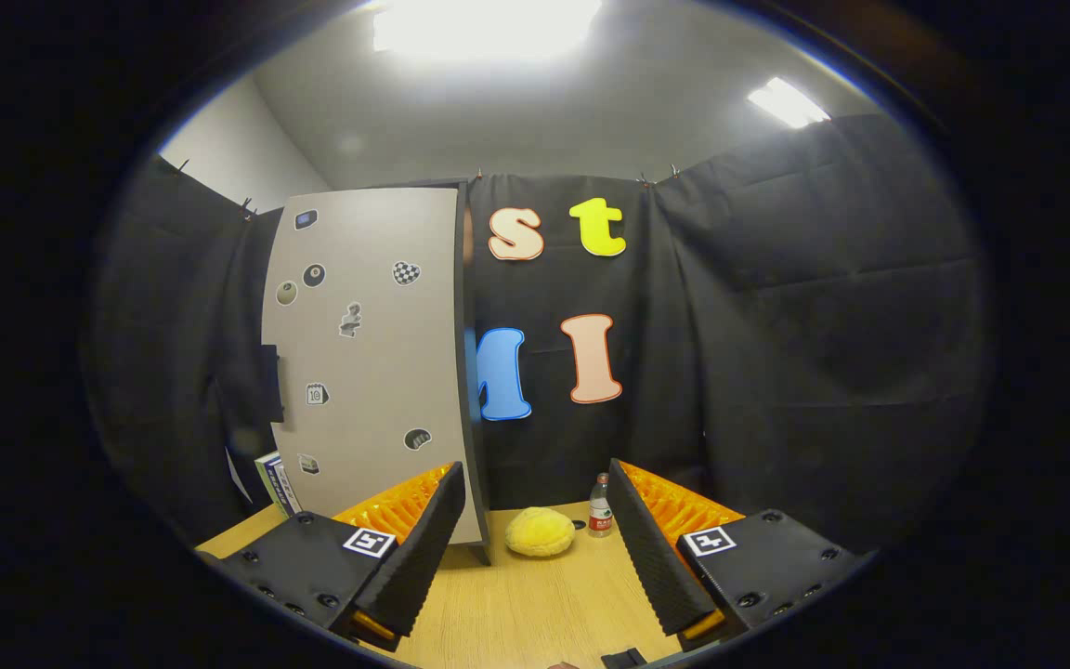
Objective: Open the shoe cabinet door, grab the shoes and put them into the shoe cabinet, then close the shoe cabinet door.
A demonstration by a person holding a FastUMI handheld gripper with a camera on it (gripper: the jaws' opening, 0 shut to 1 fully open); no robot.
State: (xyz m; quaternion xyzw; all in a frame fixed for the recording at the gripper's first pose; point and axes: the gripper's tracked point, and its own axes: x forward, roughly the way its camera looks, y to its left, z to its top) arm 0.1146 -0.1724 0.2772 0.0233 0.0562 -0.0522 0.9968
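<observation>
Cabinet point(368, 362): tall flat grey panel with stickers, standing on the counter beyond the left finger.
Shoe point(540, 532): round fuzzy yellow slipper, ahead between the fingers.
Claw point(535, 548): fingers apart, holding nothing.
Bottle point(600, 507): small, clear plastic, beside the shoe.
Counter point(535, 604): pale wood grain.

Black cloth point(776, 325) hangs behind a wooden table point(535, 604), under a grey ceiling point(591, 111) with two lit lamps point(484, 26).

On the table point(535, 604), a slipper point(540, 532) lies between cabinet point(368, 353) and bottle point(600, 507).
</observation>
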